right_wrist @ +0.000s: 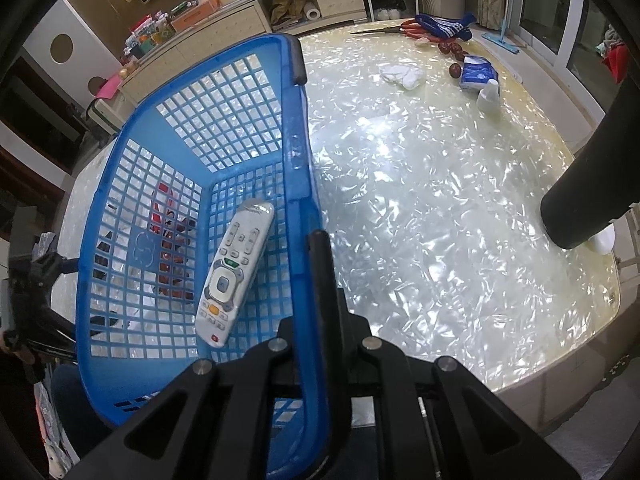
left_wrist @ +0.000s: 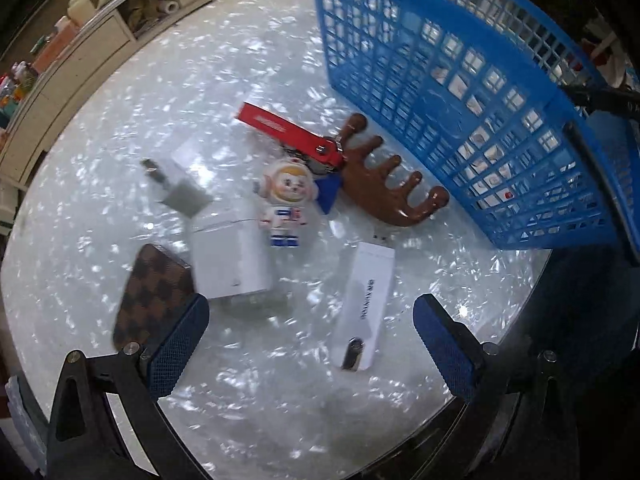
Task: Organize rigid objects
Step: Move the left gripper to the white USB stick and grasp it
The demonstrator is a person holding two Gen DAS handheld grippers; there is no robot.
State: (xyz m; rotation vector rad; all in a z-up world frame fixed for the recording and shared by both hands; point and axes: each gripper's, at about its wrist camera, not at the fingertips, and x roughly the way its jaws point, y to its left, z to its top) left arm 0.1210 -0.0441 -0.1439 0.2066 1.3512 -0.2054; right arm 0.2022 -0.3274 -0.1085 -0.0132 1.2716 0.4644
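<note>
In the left wrist view my left gripper (left_wrist: 310, 336) is open and empty above the table. Between and ahead of its blue fingers (left_wrist: 178, 344) lie a white USB stick (left_wrist: 366, 308), a white box (left_wrist: 230, 256), a checkered brown case (left_wrist: 154, 296), a grey charger (left_wrist: 176, 188), an astronaut figure (left_wrist: 284, 204) on a red strap (left_wrist: 288, 132), and a brown comb (left_wrist: 392, 184). The blue basket (left_wrist: 460, 92) stands at the right. In the right wrist view my right gripper (right_wrist: 316, 264) is shut on the basket's rim (right_wrist: 298, 152). A white remote (right_wrist: 234, 272) lies inside.
The pearly table (right_wrist: 440, 220) carries a tissue pack (right_wrist: 478, 74), a white cloth (right_wrist: 402, 74), red scissors (right_wrist: 400, 30) and a blue sock (right_wrist: 442, 26) at its far side. A black cylinder (right_wrist: 592, 184) leans in at the right. Cabinets (right_wrist: 248, 20) stand behind.
</note>
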